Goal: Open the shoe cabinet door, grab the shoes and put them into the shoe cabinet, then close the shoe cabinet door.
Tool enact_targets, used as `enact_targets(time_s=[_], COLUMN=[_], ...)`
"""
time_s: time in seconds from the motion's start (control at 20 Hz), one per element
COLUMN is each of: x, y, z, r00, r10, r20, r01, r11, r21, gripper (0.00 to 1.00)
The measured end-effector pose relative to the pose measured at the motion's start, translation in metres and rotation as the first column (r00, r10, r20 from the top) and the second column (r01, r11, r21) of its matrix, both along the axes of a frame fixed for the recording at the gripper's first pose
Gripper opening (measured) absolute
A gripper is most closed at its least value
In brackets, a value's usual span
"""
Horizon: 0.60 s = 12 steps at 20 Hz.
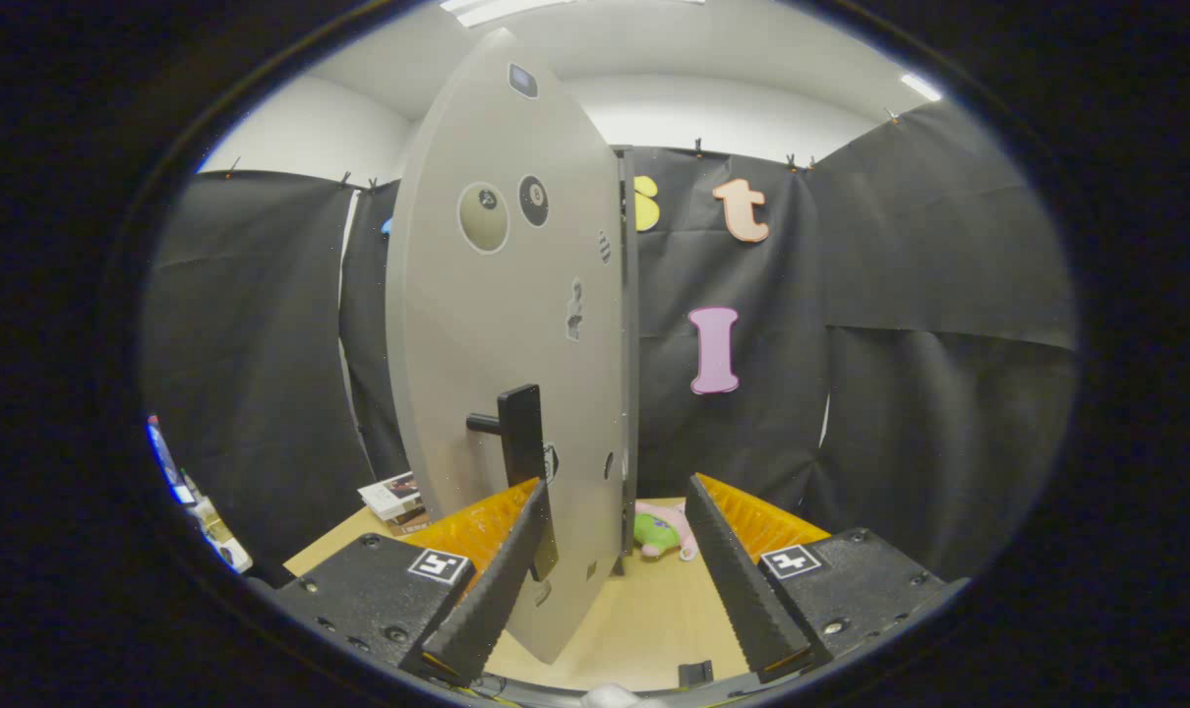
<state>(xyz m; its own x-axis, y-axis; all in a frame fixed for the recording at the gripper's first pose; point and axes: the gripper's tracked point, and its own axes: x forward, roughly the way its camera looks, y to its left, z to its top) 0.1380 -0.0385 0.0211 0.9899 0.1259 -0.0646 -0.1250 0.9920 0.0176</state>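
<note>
Black cloth walls enclose the booth, and a pale wooden table (644,619) carries a grey cabinet door (506,344) standing ajar, edge-on to the camera, with round stickers on its face and a dark handle (521,442) low on it. Gripper (615,580) fingers stand apart and clamp nothing; the left finger (487,590) sits just in front of the handle plate, the door's free edge lies between the two fingers, and contact cannot be confirmed. Beyond the fingers a pink-and-green plush toy (662,531) lies on the table, and stacked books (393,497) sit left of the door.
</note>
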Motion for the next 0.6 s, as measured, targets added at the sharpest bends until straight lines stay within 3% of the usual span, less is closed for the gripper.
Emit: enact_targets(time_s=[0.25, 0.4, 0.6], x=[0.016, 0.025, 0.021], y=[0.069, 0.104, 0.113], z=[0.001, 0.003, 0.000], r00=[0.997, 0.993, 0.994], r10=[0.072, 0.120, 0.111], r20=[-0.005, -0.009, -0.017], r01=[-0.072, -0.121, -0.112], r11=[0.995, 0.992, 0.994], r21=[-0.065, -0.038, -0.019], gripper=[0.93, 0.97, 0.98])
